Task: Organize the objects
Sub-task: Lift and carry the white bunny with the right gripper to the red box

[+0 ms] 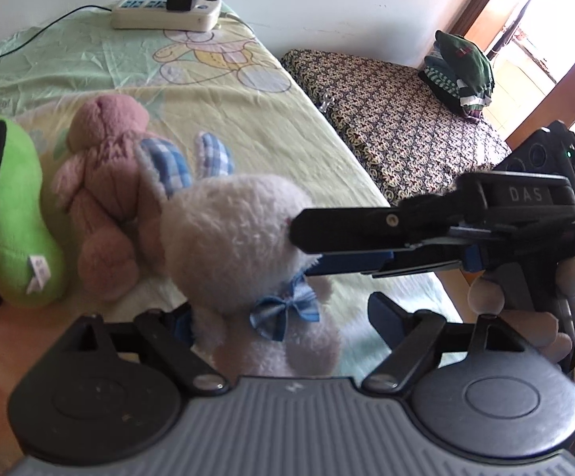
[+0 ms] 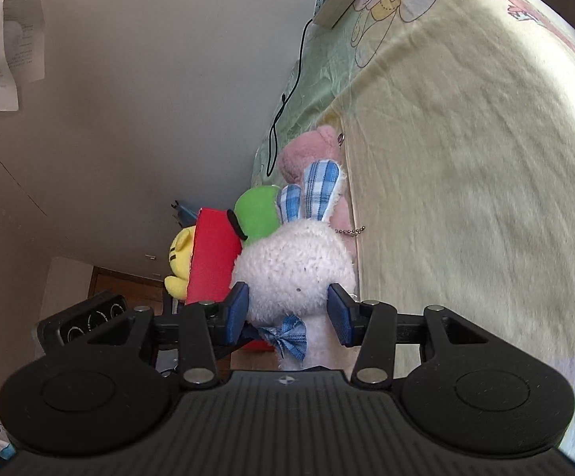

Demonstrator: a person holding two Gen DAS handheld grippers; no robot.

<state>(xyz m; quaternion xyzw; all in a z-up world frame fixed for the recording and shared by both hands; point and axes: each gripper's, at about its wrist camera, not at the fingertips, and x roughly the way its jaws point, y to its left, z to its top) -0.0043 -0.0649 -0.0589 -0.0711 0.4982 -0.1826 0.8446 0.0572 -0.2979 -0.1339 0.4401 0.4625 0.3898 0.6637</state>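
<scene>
A white bunny plush (image 1: 232,238) with blue checked ears and a blue bow stands upright on the bed sheet (image 1: 271,119). My left gripper (image 1: 283,321) is open, its fingers either side of the bunny's body, the right finger clear of it. My right gripper (image 1: 311,250) reaches in from the right and is shut on the bunny's head (image 2: 295,265), as the right wrist view (image 2: 287,311) shows. A pink bear plush (image 1: 105,182) and a green plush (image 1: 10,214) lie just left of the bunny.
A yellow plush (image 2: 180,258) sits behind a red box (image 2: 216,258) at the bed's left. A power strip (image 1: 164,12) with a charger lies by the wall. A patterned mattress (image 1: 406,119) with folded clothes (image 1: 462,71) lies to the right. A hand (image 1: 485,297) holds the right gripper.
</scene>
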